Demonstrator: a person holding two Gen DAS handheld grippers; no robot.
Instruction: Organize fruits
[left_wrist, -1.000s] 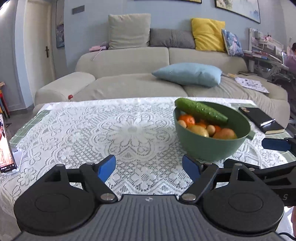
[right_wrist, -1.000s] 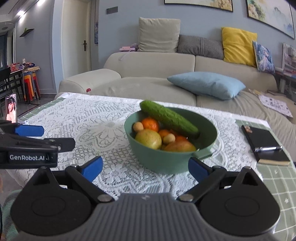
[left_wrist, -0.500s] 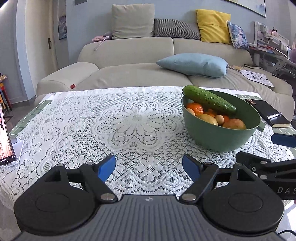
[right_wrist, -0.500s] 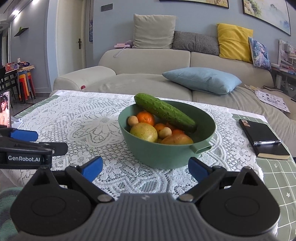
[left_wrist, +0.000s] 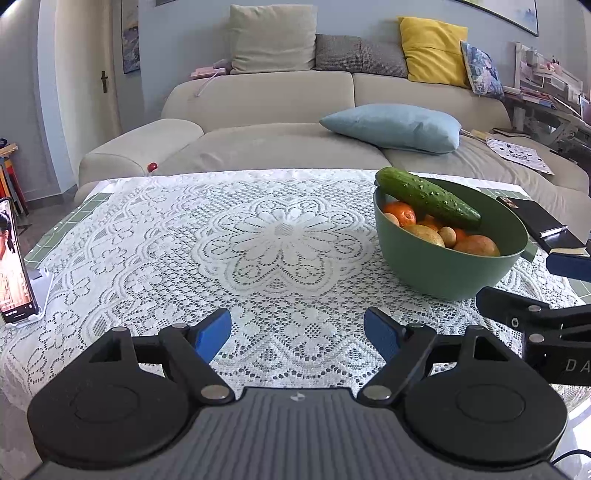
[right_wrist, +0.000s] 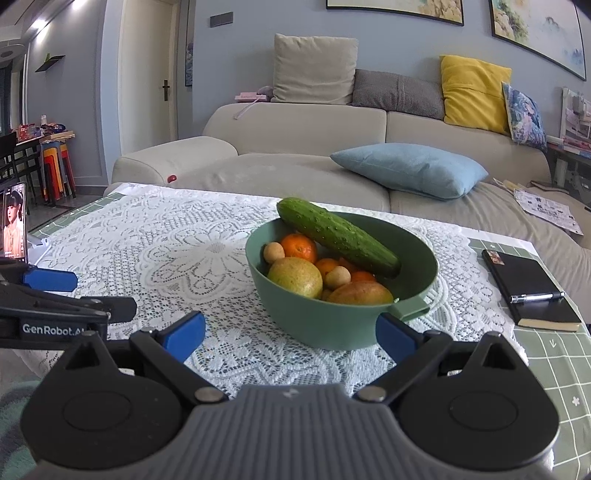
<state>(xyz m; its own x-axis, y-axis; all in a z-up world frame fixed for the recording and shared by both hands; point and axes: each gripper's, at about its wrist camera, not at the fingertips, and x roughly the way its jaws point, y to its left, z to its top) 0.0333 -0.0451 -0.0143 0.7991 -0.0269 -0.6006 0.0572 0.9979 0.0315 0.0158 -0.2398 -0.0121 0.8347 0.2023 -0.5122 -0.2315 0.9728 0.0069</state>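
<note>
A green bowl (right_wrist: 332, 317) stands on the lace tablecloth, also in the left wrist view (left_wrist: 443, 273). A cucumber (right_wrist: 336, 230) lies across its rim (left_wrist: 424, 195). Inside are an orange (right_wrist: 299, 247), a yellow-green pear (right_wrist: 295, 277), small round brown fruits (right_wrist: 338, 277) and a reddish-yellow fruit (right_wrist: 360, 293). My right gripper (right_wrist: 290, 334) is open and empty, just in front of the bowl. My left gripper (left_wrist: 297, 330) is open and empty over the cloth, left of the bowl.
A black notebook (right_wrist: 528, 288) with a pen (right_wrist: 535, 296) lies right of the bowl. A phone on a stand (left_wrist: 11, 262) stands at the table's left edge. A sofa with cushions (right_wrist: 406, 170) is behind the table.
Both grippers have risen and tilted down a little, so the bowl sits lower in both views. Both stay open and empty.
</note>
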